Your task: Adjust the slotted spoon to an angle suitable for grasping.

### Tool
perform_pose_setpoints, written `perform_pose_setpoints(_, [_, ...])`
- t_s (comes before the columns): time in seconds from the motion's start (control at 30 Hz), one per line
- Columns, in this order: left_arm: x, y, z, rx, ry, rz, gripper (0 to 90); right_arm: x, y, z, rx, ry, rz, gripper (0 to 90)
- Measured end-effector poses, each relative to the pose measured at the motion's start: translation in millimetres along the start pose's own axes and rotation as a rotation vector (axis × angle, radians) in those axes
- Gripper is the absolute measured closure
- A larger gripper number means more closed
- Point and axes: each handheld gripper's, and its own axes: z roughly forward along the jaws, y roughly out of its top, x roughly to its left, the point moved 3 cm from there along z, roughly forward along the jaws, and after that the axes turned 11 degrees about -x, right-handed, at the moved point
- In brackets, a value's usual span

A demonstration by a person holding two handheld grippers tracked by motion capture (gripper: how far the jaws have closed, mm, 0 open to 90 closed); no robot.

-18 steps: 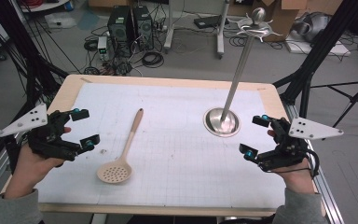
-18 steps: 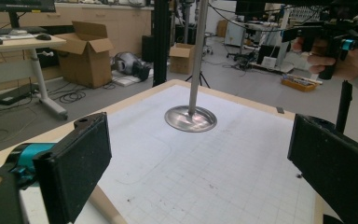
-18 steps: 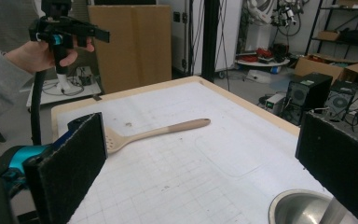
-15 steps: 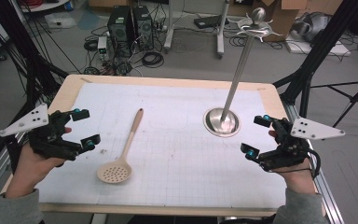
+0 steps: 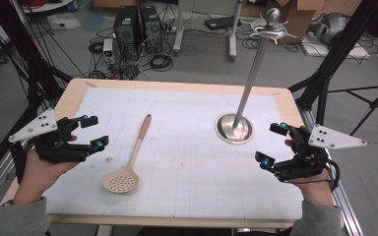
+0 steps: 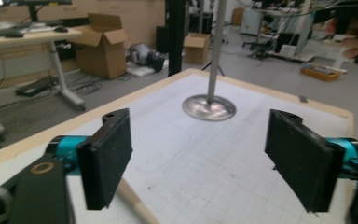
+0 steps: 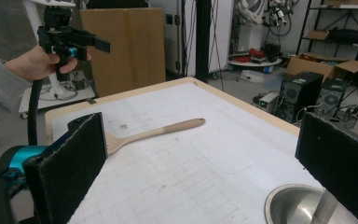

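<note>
The table (image 5: 177,83) filled the middle of the high view, a wooden board covered with a white grid mat (image 5: 187,167). On the mat, right of centre and toward the upper part of the frame, stood a metal stand (image 5: 234,129) with a round base and a thin pole that leaned up to the upper right, where a ball and small hooks sat at its top.

The slotted spoon (image 5: 128,164) lay flat on the mat, left of centre. Its round perforated head pointed to the lower edge of the frame and its handle ran up and a little to the right. It was well apart from the stand.

The left gripper (image 5: 91,132) was at the left of the frame, held in a hand above the left edge of the table. Its 2 jaws stood wide apart with nothing between them, near the spoon but not touching it.

The right gripper (image 5: 271,143) was at the right of the frame, near the base of the stand. Its 2 jaws were also apart and empty.
</note>
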Motion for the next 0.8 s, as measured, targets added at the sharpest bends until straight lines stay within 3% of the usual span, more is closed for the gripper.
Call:
perform_pose_setpoints(0.1, [3.7, -6.6, -1.2, 0.018, 0.049, 0.009, 28.1, 1.8, -0.6, 1.2, 0.008, -0.001, 0.007, 0.9])
perform_pose_setpoints(0.27, [5.9, -16.0, -1.5, 0.036, 0.097, 0.023, 47.2, 3.9, 0.3, 4.3, 0.002, 0.006, -0.01, 1.4])
perform_pose_setpoints(0.5, [7.4, -29.3, 5.0, 0.07, 0.093, 0.013, 63.9, 2.5, -1.6, 3.9, 0.003, 0.006, -0.002, 1.4])
perform_pose_setpoints(0.67, [13.3, -43.9, 5.5, 0.07, 0.069, 0.027, 82.7, 3.5, -1.5, 3.0, 0.005, 0.01, 0.0, 1.4])
perform_pose_setpoints(0.8, [21.5, -55.4, 4.1, 0.077, 0.039, -0.037, 87.4, 3.9, -1.6, 3.7, 0.002, 0.015, -0.006, 1.4])
